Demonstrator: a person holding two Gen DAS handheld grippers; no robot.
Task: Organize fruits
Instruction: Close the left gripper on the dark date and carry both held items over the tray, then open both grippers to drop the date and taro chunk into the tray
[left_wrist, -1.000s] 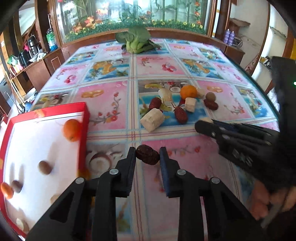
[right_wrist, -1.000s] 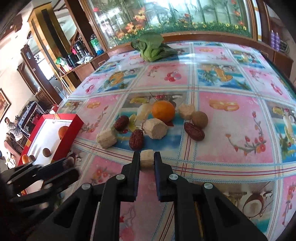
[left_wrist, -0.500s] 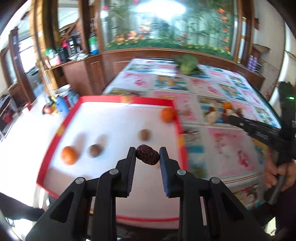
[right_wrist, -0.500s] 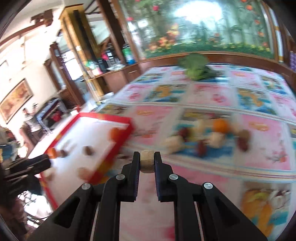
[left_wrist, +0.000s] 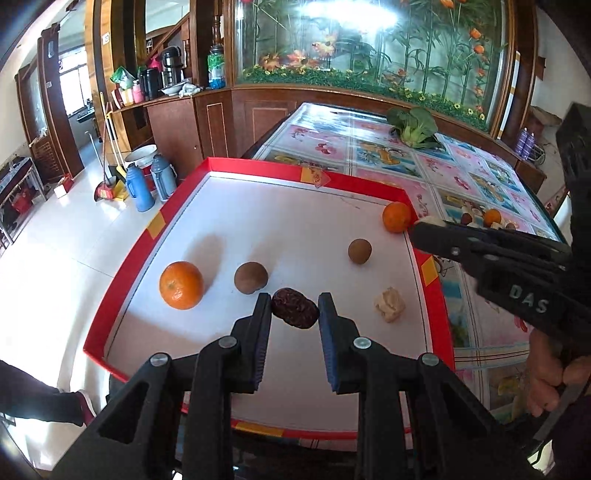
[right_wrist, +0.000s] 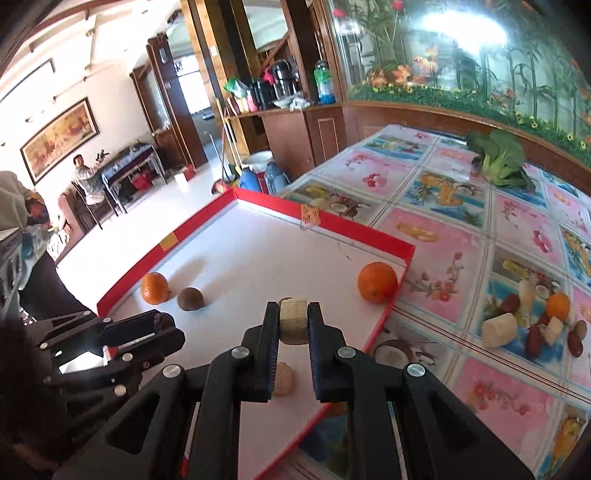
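Observation:
My left gripper (left_wrist: 294, 308) is shut on a dark red date (left_wrist: 295, 308) and holds it over the red-rimmed white tray (left_wrist: 258, 169). My right gripper (right_wrist: 293, 321) is shut on a pale banana chunk (right_wrist: 293, 320) above the tray's right part (right_wrist: 376, 236). In the tray lie two oranges (left_wrist: 181, 285) (left_wrist: 396, 217), two brown round fruits (left_wrist: 250, 277) (left_wrist: 359, 251) and a pale chunk (left_wrist: 389, 305). The other fruits (right_wrist: 532, 325) lie in a pile on the tablecloth to the right.
The tray sits at the table's left edge, with the floor and thermos flasks (left_wrist: 139, 186) below. A leafy green vegetable (right_wrist: 496, 158) lies at the table's far side. A wooden cabinet (left_wrist: 258, 114) stands behind. A seated person (right_wrist: 86, 173) is far left.
Both grippers have moved left from the fruit pile to over the tray, each still holding its piece. The views are now sharp.

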